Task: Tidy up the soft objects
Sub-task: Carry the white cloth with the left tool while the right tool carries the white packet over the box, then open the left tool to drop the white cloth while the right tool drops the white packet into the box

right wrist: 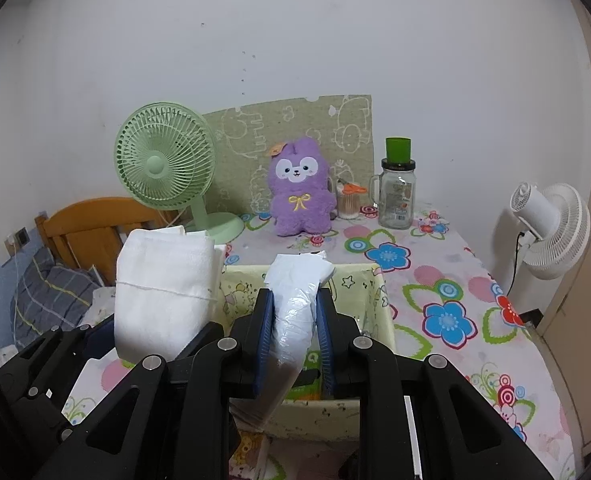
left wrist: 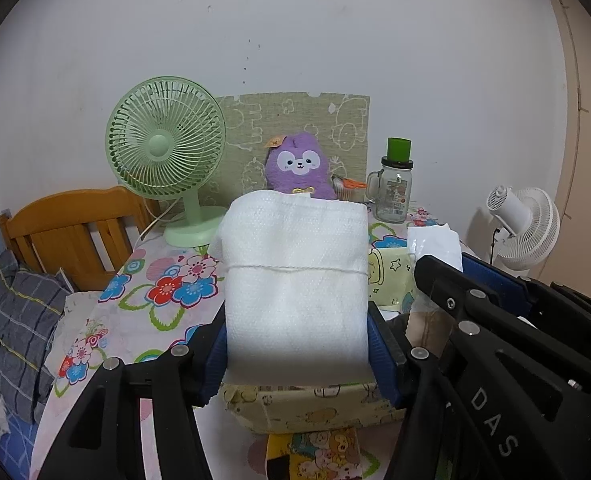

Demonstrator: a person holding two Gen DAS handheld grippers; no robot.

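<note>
Towel bundle (left wrist: 295,280) clamped between left gripper (left wrist: 299,356) jaws.

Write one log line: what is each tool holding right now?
left tool: shut on white towel bundle | right tool: shut on plastic packet | both above yellow box

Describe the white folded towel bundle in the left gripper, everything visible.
The white towel bundle is a thick folded stack of dimpled, woven-looking cloth, tied round its middle with one thin white string. It stands upright, clamped at its lower sides between the blue pads of the left gripper, above the yellow cartoon-print fabric box. Nothing else visibly touches it.
</note>
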